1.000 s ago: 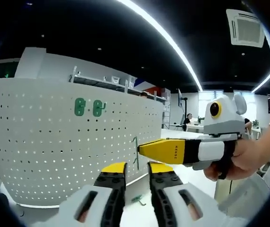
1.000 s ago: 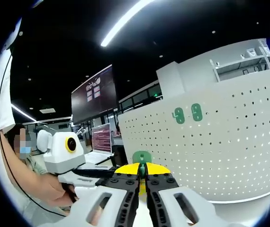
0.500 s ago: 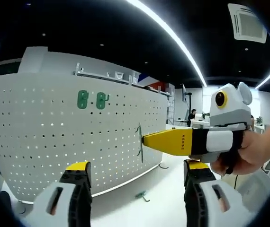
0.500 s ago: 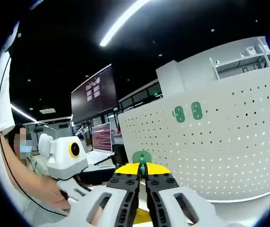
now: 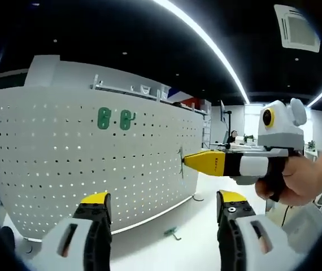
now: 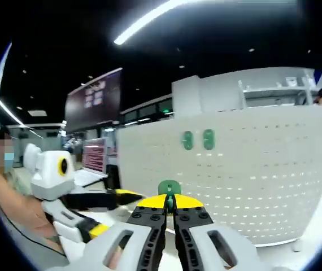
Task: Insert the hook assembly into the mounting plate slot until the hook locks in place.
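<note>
I see the white pegboard point(image 5: 87, 164) standing upright on the surface point(image 5: 206, 226), two green hooks point(image 5: 116, 119) already seated high on it. My right hand-held gripper point(image 5: 185, 162) is pressed together on a hook point(image 6: 169, 189), its tip near the board's perforated face but, I judge, not yet inserted. My left hand-held gripper point(image 5: 159, 203) is spread and empty. A spare hook point(image 5: 171, 231) lies on the surface. Insertion and locking remain.
</note>
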`<act>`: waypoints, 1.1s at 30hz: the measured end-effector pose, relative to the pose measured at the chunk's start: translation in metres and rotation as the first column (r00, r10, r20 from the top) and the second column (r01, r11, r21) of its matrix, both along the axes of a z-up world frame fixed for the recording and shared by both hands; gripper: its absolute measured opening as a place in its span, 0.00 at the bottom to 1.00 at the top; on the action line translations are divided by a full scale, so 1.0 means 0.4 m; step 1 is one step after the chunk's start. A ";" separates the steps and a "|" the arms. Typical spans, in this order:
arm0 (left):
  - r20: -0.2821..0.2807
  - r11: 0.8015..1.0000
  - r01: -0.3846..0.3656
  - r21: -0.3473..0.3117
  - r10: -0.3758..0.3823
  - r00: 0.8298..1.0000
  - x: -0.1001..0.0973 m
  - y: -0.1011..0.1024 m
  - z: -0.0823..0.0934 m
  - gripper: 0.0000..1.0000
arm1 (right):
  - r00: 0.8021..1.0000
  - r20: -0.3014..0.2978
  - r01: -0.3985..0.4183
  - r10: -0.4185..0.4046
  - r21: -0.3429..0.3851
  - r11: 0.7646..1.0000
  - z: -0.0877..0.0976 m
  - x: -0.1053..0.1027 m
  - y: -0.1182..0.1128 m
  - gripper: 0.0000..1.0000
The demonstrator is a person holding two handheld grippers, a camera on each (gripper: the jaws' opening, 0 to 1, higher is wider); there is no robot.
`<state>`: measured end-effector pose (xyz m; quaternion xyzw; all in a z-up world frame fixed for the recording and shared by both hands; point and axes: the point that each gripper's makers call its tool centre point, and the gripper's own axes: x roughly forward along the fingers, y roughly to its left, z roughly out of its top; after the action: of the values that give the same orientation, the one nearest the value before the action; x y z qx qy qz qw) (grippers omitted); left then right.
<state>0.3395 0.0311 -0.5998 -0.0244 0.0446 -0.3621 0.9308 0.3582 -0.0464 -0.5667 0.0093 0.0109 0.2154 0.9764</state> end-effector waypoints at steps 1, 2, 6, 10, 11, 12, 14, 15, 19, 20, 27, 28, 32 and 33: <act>-0.001 1.000 -0.001 0.003 0.001 1.000 0.000 0.001 -0.002 0.78 | 0.999 0.003 0.042 -0.042 -0.006 0.999 0.000 0.006 -0.026 0.01; -0.002 1.000 -0.002 0.004 0.002 1.000 0.000 0.002 -0.003 0.78 | 0.998 0.005 0.064 -0.064 0.004 0.998 0.000 0.009 -0.043 0.01; 0.001 1.000 -0.010 0.005 0.010 1.000 0.001 0.010 -0.003 0.78 | 0.994 0.001 0.107 -0.107 -0.019 0.994 -0.009 0.013 -0.079 0.01; -0.004 1.000 -0.017 0.009 0.017 1.000 0.004 0.014 -0.006 0.78 | 0.992 -0.017 0.121 -0.121 -0.017 0.993 -0.020 0.018 -0.084 0.01; -0.005 1.000 -0.017 0.009 0.017 1.000 0.004 0.015 -0.006 0.78 | 0.993 -0.017 0.118 -0.118 -0.013 0.993 -0.018 0.018 -0.081 0.01; -0.005 1.000 -0.017 0.010 0.017 1.000 0.004 0.015 -0.005 0.78 | 0.993 -0.013 0.118 -0.118 -0.017 0.993 -0.017 0.021 -0.079 0.01; 0.005 1.000 -0.025 0.012 0.025 1.000 0.007 0.020 0.000 0.77 | 0.993 -0.014 0.113 -0.114 -0.010 0.993 -0.011 0.025 -0.075 0.01; 0.003 1.000 -0.026 0.008 0.026 1.000 0.008 0.023 0.002 0.76 | 0.993 -0.011 0.114 -0.114 -0.008 0.993 -0.008 0.027 -0.075 0.01; 0.001 0.999 -0.032 0.006 0.032 0.999 0.009 0.028 0.002 0.76 | 0.993 0.005 0.114 -0.114 0.002 0.993 0.011 0.044 -0.070 0.01; 0.000 0.999 -0.033 0.007 0.033 0.999 0.009 0.029 0.002 0.76 | 0.994 0.009 0.113 -0.113 0.006 0.994 0.015 0.051 -0.066 0.01; 0.007 0.998 -0.058 0.005 0.058 0.998 0.009 0.065 0.014 0.76 | 0.994 0.037 0.106 -0.107 0.036 0.994 0.044 0.092 -0.050 0.01; 0.004 0.998 -0.063 0.003 0.063 0.998 0.008 0.072 0.015 0.76 | 0.993 0.040 0.107 -0.108 0.037 0.994 0.049 0.101 -0.048 0.01; 0.008 0.997 -0.083 0.002 0.083 0.997 0.005 0.094 0.017 0.75 | 0.991 0.056 0.117 -0.121 0.056 0.991 0.072 0.128 -0.053 0.01; 0.005 0.996 -0.087 -0.001 0.087 0.996 0.004 0.100 0.016 0.75 | 0.991 0.062 0.120 -0.123 0.049 0.992 0.078 0.138 -0.053 0.01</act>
<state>0.3410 0.0709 -0.5934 -0.0257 0.0409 -0.3211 0.9458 0.4133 -0.0675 -0.5356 0.0251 -0.0261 0.1559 0.9871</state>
